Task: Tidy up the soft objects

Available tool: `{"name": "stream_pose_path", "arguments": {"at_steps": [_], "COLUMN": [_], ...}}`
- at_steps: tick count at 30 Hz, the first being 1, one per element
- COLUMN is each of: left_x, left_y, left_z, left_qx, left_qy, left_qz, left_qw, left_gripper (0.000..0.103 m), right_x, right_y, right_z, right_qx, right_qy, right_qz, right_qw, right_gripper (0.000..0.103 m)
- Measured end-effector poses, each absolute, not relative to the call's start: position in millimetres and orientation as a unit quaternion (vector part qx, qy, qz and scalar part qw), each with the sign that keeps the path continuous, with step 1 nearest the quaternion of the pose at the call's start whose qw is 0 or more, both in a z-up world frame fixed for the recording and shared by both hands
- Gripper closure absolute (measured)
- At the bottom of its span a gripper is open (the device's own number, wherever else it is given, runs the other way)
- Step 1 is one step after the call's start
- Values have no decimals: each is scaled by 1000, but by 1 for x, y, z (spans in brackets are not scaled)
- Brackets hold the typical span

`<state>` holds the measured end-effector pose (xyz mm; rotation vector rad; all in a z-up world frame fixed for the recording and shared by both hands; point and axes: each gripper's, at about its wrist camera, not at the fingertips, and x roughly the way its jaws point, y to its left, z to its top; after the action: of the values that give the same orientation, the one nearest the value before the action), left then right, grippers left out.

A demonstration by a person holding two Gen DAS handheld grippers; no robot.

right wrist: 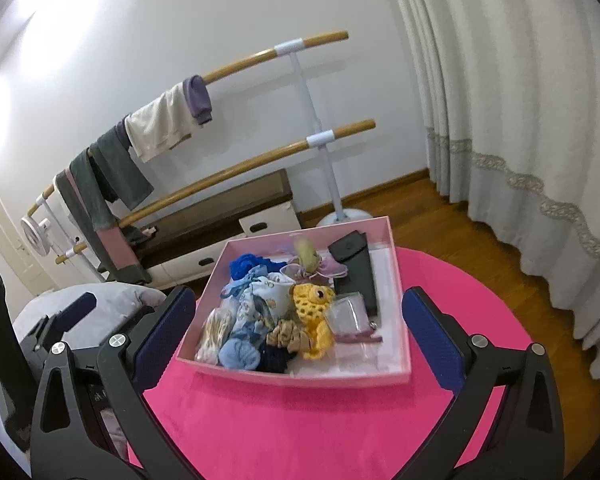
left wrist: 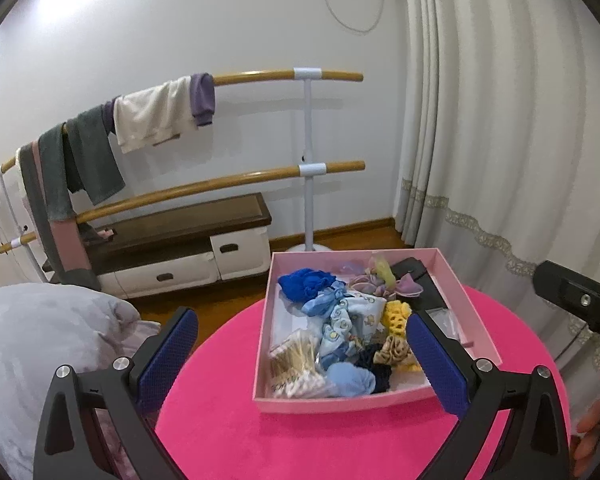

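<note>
A pink box (right wrist: 300, 376) sits on a round pink table (right wrist: 284, 432), holding a heap of soft things: a blue cloth (right wrist: 246, 266), a yellow knitted toy (right wrist: 314, 308), a light blue scrunchie (right wrist: 238, 354). The left gripper (left wrist: 302, 354) and right gripper (right wrist: 294, 338) hover before it, both jaws spread wide, holding nothing.

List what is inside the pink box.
In the pink box: a blue scrunchie, patterned blue cloth, a yellow knit toy, cotton swabs, a black case and a clear bag. Anything beneath the pile is hidden.
</note>
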<state>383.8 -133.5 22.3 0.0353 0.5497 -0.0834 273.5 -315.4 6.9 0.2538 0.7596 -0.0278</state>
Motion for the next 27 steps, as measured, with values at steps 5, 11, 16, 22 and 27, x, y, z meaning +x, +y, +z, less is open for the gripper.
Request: {"name": "stream_pose_path", "arguments": {"at_steps": [5, 11, 16, 22, 27], "left_x": [332, 270, 224, 175, 142], "left_y": [-122, -109, -102, -94, -90], "left_z": [38, 57, 63, 67, 65], "left_qx": [14, 6, 3, -2, -4], "left_qy": [258, 238, 225, 215, 214], "left_qz": [-44, -47, -46, -43, -42], "left_qw": [965, 970, 973, 976, 976], "left_gripper": [0, 0, 0, 0, 0], "right_x": [233, 190, 156, 127, 107], "right_y": [-313, -304, -288, -265, -245], "right_z": [25, 37, 48, 57, 62], "right_qx": [112, 92, 75, 54, 33], "right_qy": [351, 339, 326, 314, 305], "right_qz": [-30, -50, -58, -59, -64], "right_qw": [929, 935, 941, 946, 949], "right_gripper": [0, 0, 0, 0, 0]}}
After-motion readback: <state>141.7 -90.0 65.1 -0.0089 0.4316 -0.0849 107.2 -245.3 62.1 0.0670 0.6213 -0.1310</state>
